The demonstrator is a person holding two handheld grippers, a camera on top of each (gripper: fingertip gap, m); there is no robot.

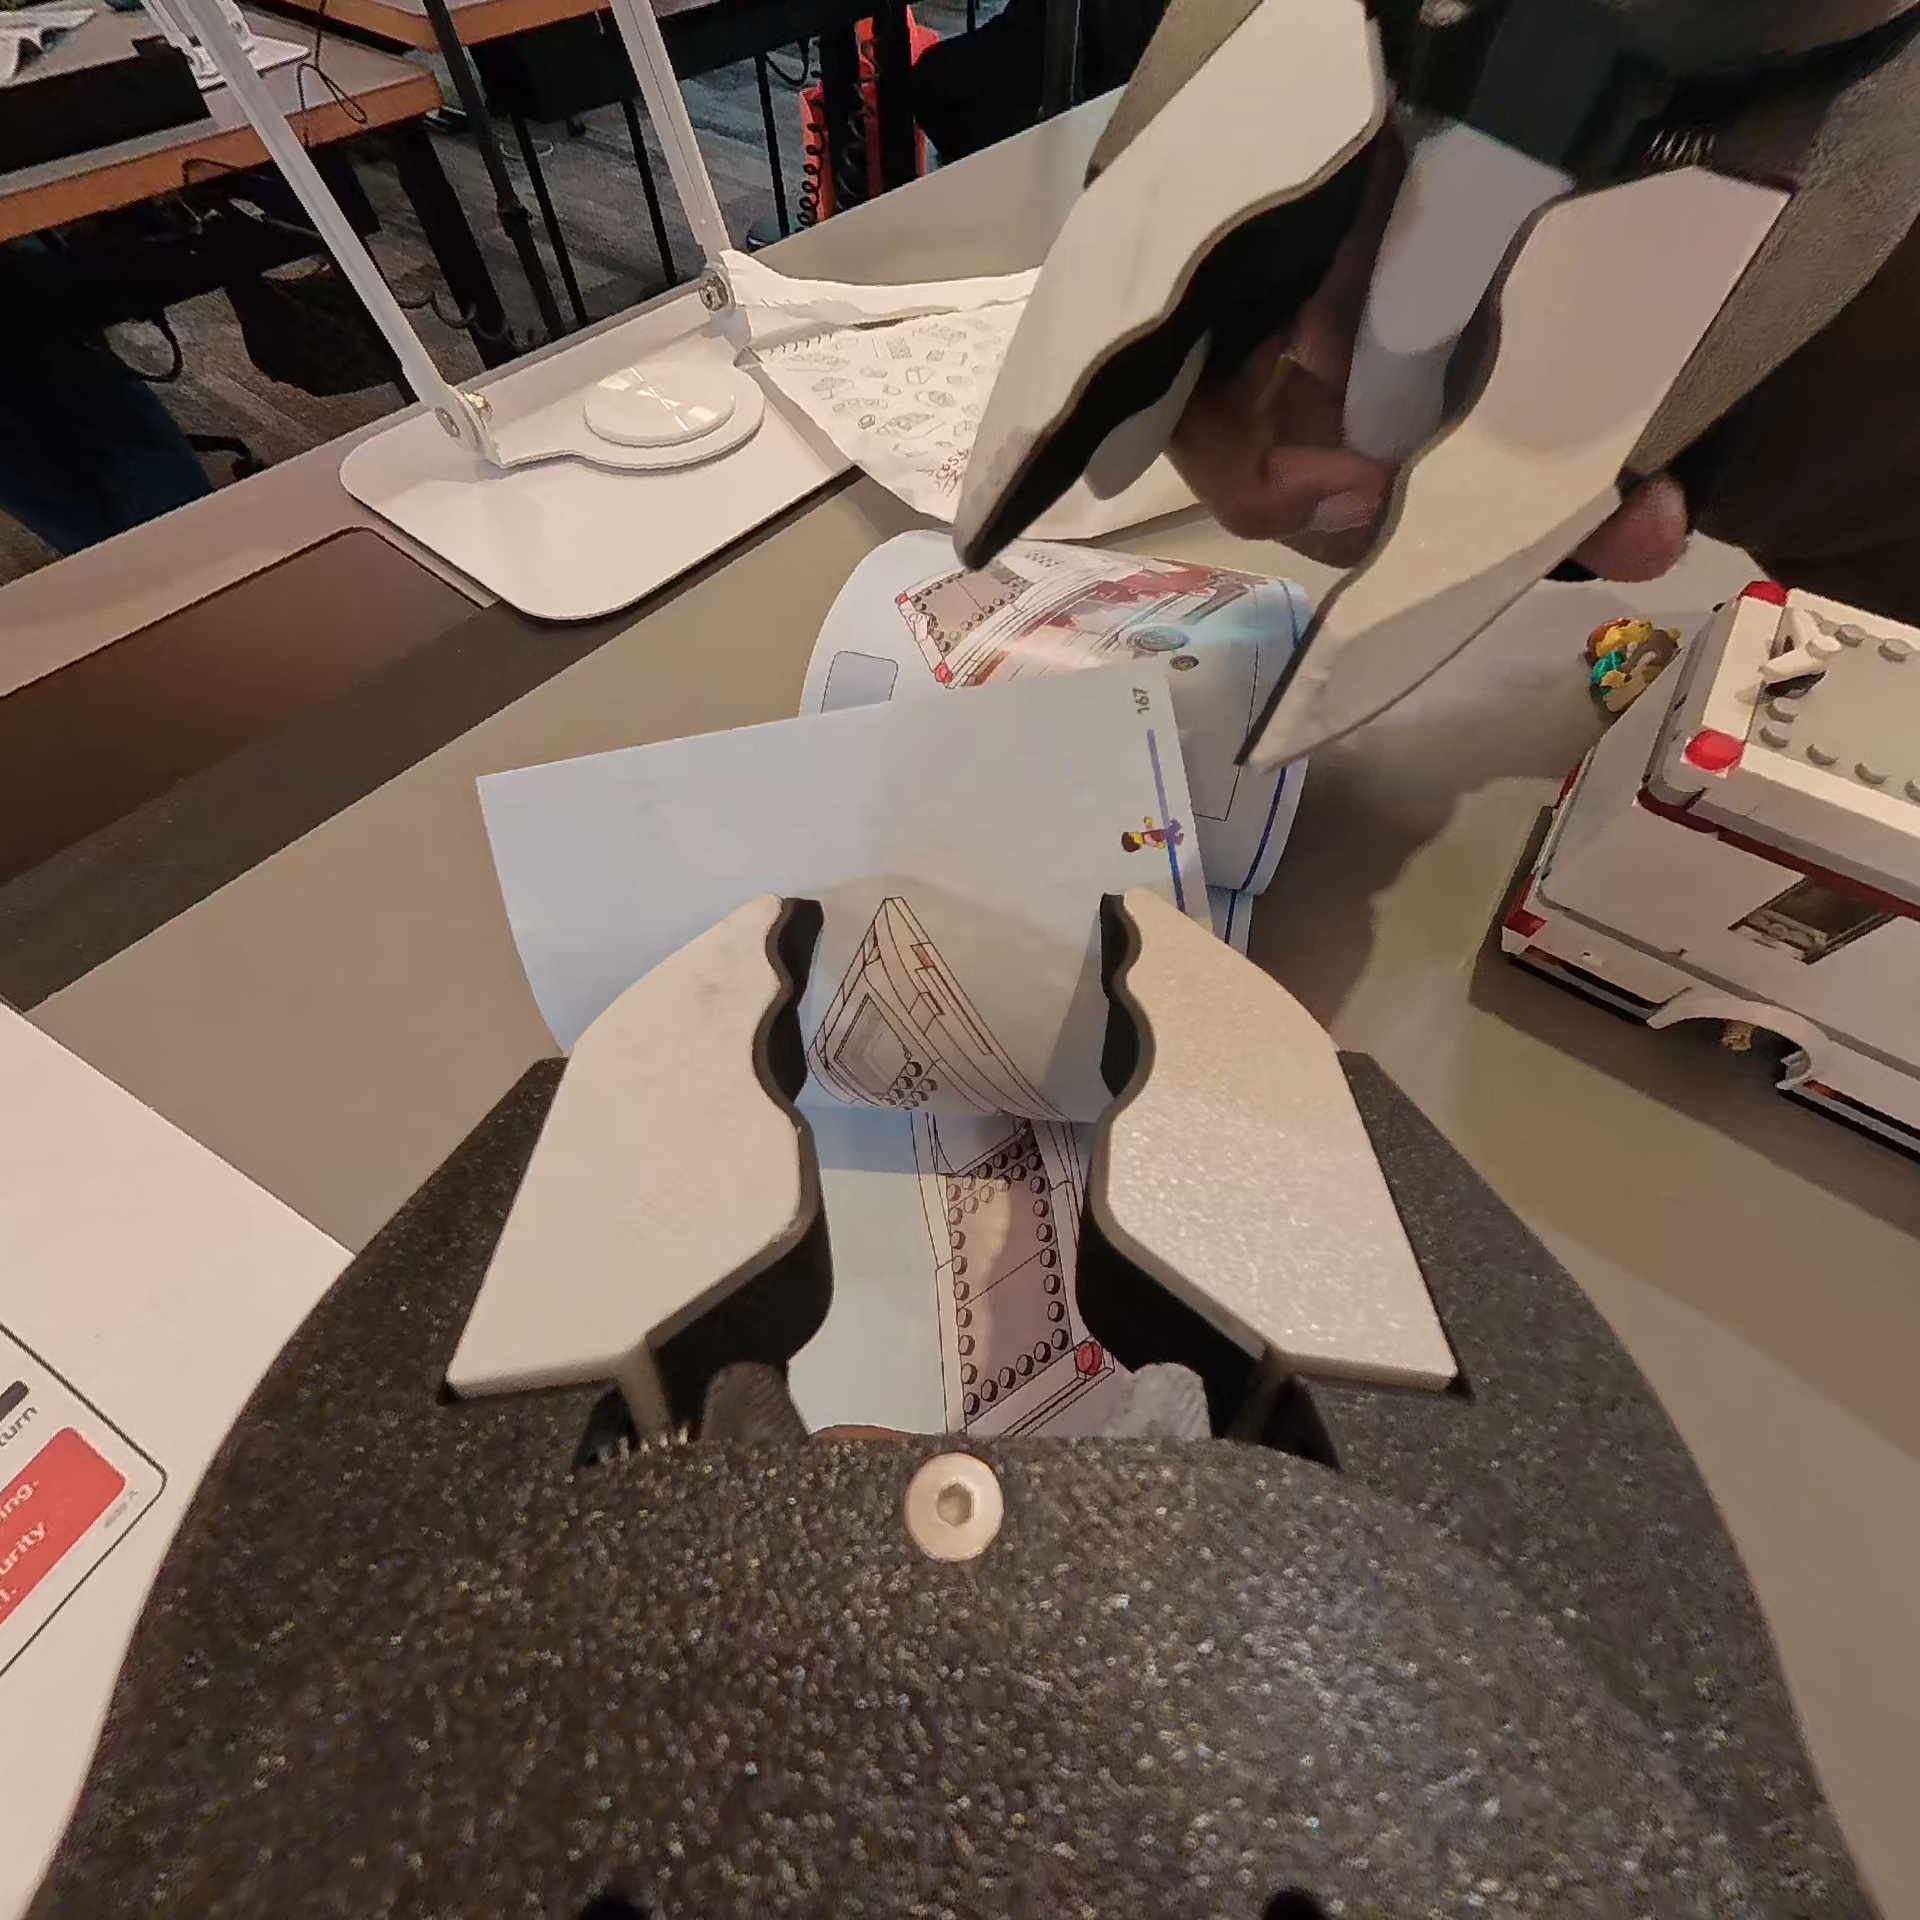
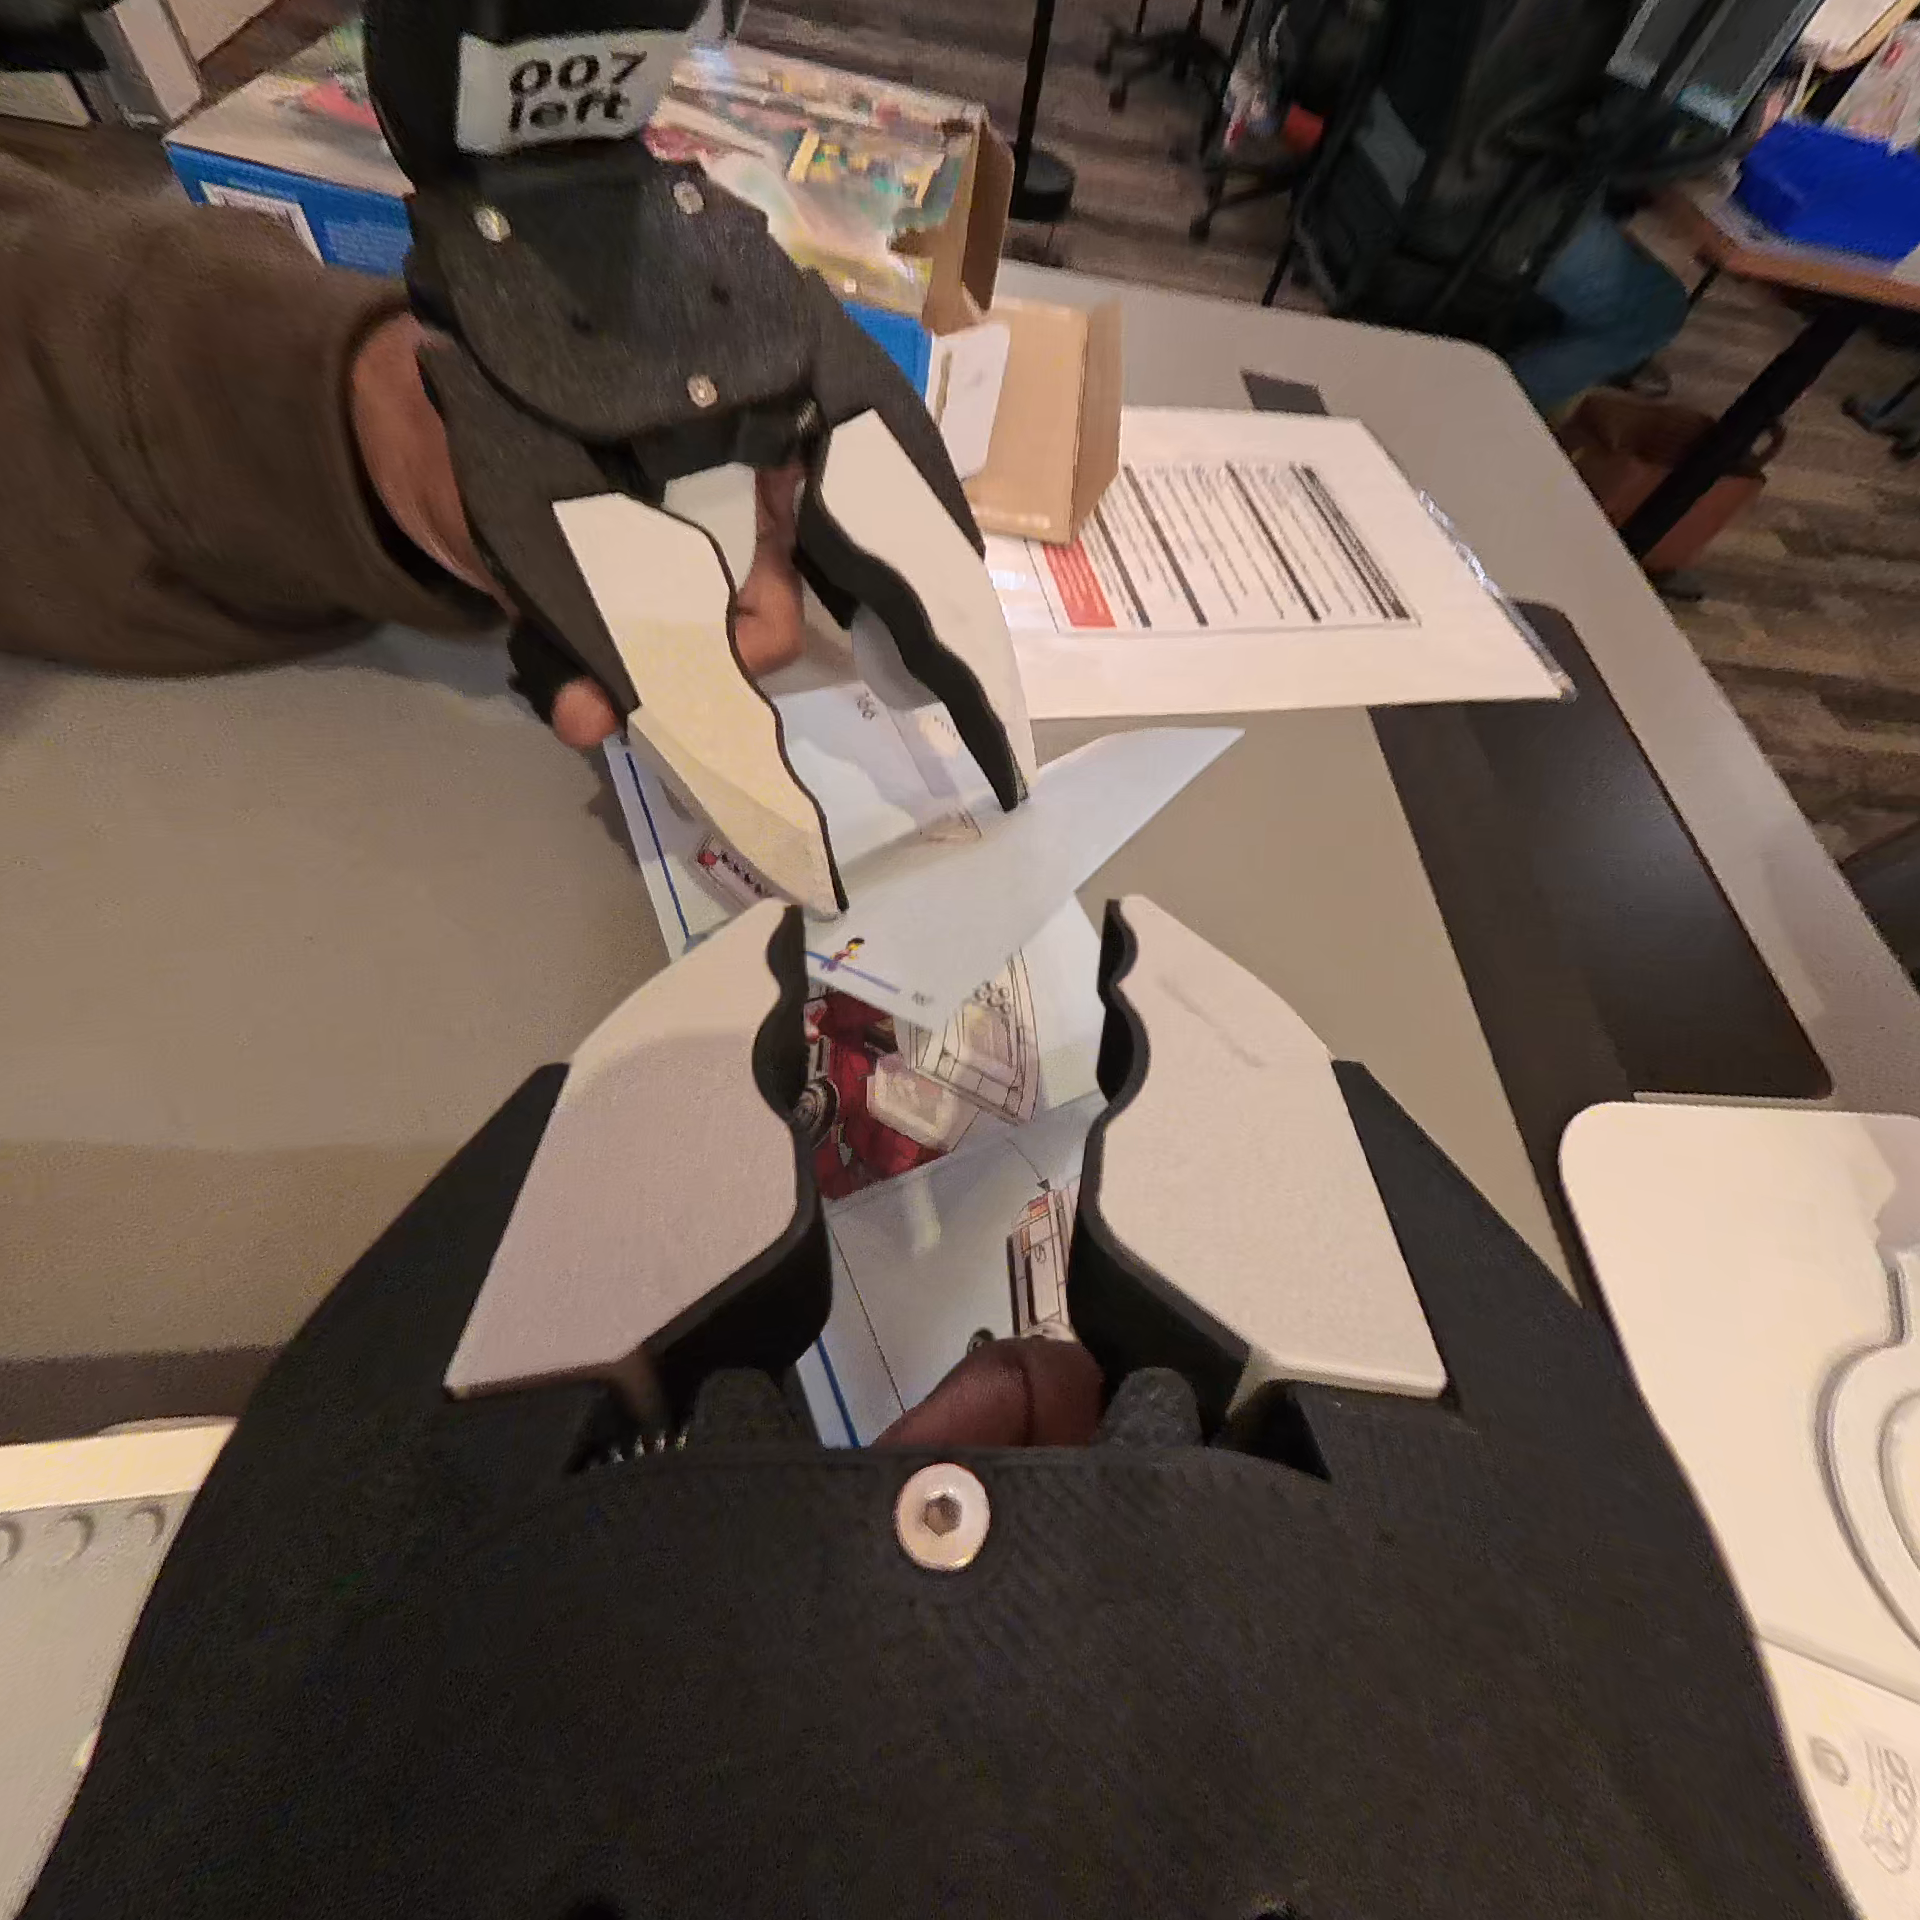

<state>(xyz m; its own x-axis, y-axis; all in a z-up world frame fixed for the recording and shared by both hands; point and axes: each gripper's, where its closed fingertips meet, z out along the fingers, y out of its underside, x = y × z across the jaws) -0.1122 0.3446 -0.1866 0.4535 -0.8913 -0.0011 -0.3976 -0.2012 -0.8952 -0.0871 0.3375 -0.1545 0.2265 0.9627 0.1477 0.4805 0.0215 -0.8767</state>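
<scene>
An open building-instruction booklet lies on the grey table. One pale blue page stands up and curls over. My left gripper is open right over the booklet. The curled page lies between its fingers, and they do not clamp it. In the right wrist view the left gripper points down with its tips at the lifted page. My right gripper is open above the booklet, with the page's corner between its fingers, not pressed. In the left wrist view the right gripper hangs over the booklet's far side.
A white and red brick-built vehicle stands to the right, with small figure parts beside it. A white lamp base and a printed sheet lie behind. A text sheet, a cardboard box and a blue box are on the table's other side. There is about 5 centimeters between the tips of the two grippers.
</scene>
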